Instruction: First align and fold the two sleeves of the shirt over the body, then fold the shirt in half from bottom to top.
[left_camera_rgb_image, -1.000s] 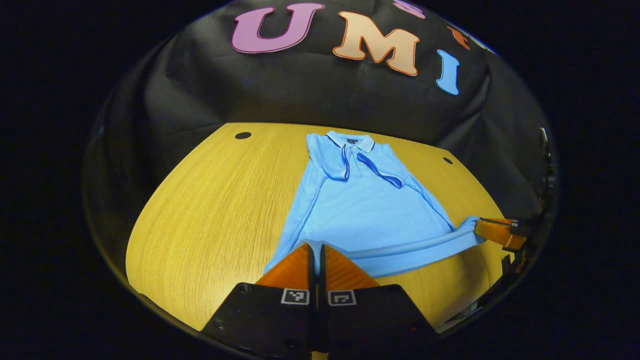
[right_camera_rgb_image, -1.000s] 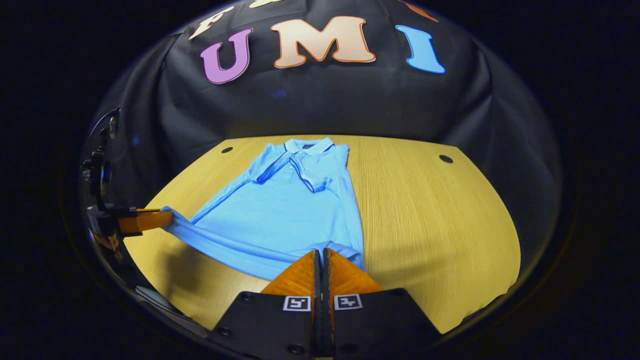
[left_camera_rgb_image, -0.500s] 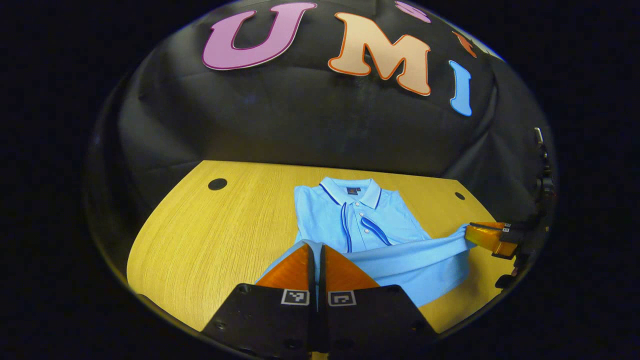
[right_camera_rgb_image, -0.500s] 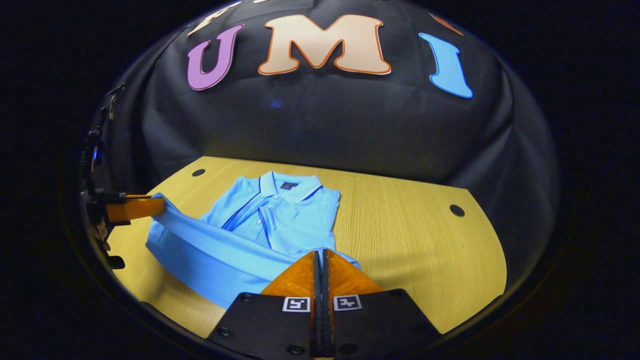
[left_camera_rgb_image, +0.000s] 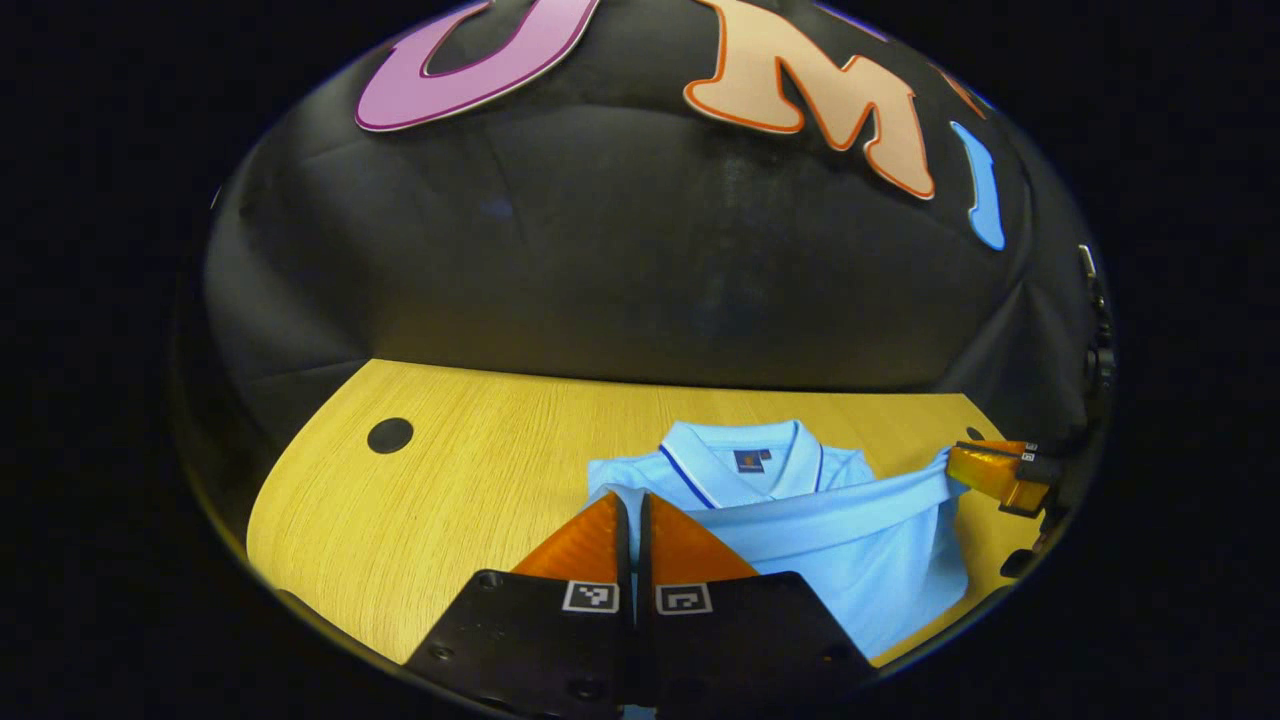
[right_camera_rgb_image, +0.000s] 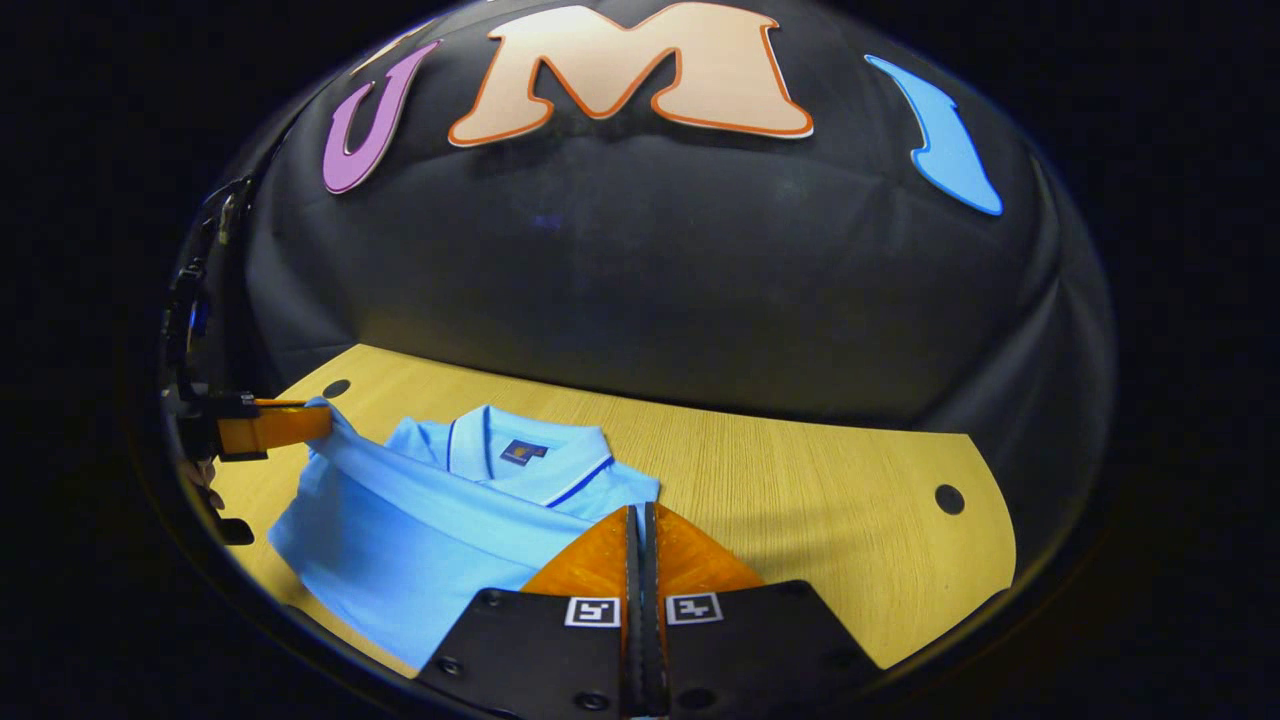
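A light blue polo shirt (left_camera_rgb_image: 850, 550) (right_camera_rgb_image: 420, 530) lies on the yellow wooden table (left_camera_rgb_image: 470, 480) (right_camera_rgb_image: 820, 500), its bottom half carried up over the body. The hem stretches as a taut band just below the collar (left_camera_rgb_image: 740, 460) (right_camera_rgb_image: 525, 455). My left gripper (left_camera_rgb_image: 632, 500) is shut on the hem's left corner. My right gripper (right_camera_rgb_image: 640, 512) is shut on the hem's right corner. In the left gripper view the right gripper (left_camera_rgb_image: 985, 470) holds the hem's far end. The left gripper (right_camera_rgb_image: 275, 425) holds the other end in the right gripper view.
The table has small round dark holes (left_camera_rgb_image: 390, 435) (right_camera_rgb_image: 945, 497) near its back corners. The black cloth wall stands close behind the table's far edge. Bare wood lies left of the shirt in the left gripper view and right of it in the right gripper view.
Both grippers have carried the hem forward from the near edge to just below the collar. The folded sleeves and placket are now covered by the bottom half.
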